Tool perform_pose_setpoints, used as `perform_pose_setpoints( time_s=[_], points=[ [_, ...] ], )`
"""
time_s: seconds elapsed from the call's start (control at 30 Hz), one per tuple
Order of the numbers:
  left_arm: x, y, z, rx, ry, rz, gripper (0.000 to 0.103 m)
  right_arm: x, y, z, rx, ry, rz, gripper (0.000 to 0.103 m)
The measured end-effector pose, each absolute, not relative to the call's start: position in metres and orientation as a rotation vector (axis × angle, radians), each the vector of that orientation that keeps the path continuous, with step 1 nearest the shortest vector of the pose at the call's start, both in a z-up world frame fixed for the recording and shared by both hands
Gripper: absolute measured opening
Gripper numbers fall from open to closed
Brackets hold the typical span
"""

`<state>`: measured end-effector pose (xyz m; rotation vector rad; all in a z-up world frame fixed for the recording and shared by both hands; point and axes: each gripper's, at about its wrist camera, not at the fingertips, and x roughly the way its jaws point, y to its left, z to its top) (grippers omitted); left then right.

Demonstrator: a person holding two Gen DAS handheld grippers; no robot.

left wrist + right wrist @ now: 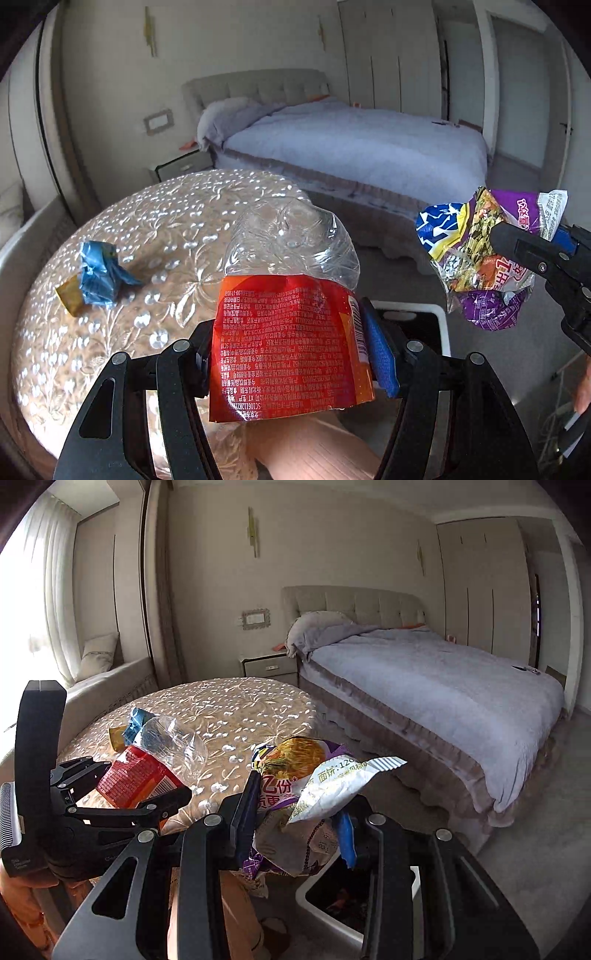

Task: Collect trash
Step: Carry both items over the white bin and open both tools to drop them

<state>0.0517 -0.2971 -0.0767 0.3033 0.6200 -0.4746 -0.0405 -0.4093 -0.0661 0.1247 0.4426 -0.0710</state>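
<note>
Soft window daylight; fisheye edges dark, warped.

Open air above the white bin [314, 897], apart from the wrapper [295, 805] and bottle [291, 314] held over its rim. Bare tablecloth [177, 206] everywhere but the blue scrap [98, 275] near the left edge.

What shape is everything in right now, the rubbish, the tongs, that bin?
Left tongs: shut on plastic bottle.
Plastic bottle: crushed, lifted.
Right tongs: shut on snack wrapper.
Snack wrapper: crumpled, lifted.
Blue wrapper: crumpled, lying on table.
Bin: open, below the snack wrapper.
</note>
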Motion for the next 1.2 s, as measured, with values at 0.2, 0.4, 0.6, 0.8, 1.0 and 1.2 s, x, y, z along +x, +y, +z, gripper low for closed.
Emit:
perform_pose_setpoints(
  time_s=[0.2,0.4,0.6,0.8,1.0,1.2],
  points=[
    [0.06,-0.339,-0.101,0.367,0.666,-0.54,0.063,-0.044,-0.44,-0.084,0.147,0.493,-0.135,0.038],
    [0.068,-0.371,-0.124,0.42,0.72,-0.594,0.063,-0.043,-0.461,-0.103,0.15,0.545,-0.182,0.038],
    [0.087,-0.402,-0.157,0.485,0.805,-0.652,0.063,-0.027,-0.481,-0.135,0.131,0.629,-0.2,0.038],
    [0.116,-0.438,-0.217,0.588,0.968,-0.716,0.063,0.006,-0.497,-0.195,0.053,0.803,-0.2,0.038],
    [0.131,-0.463,-0.275,0.693,1.11,-0.753,0.063,0.032,-0.51,-0.249,0.051,0.944,-0.155,0.038],
    [0.14,-0.481,-0.311,0.788,1.183,-0.751,0.083,0.044,-0.516,-0.285,-0.012,1.029,-0.136,0.074]
  ],
)
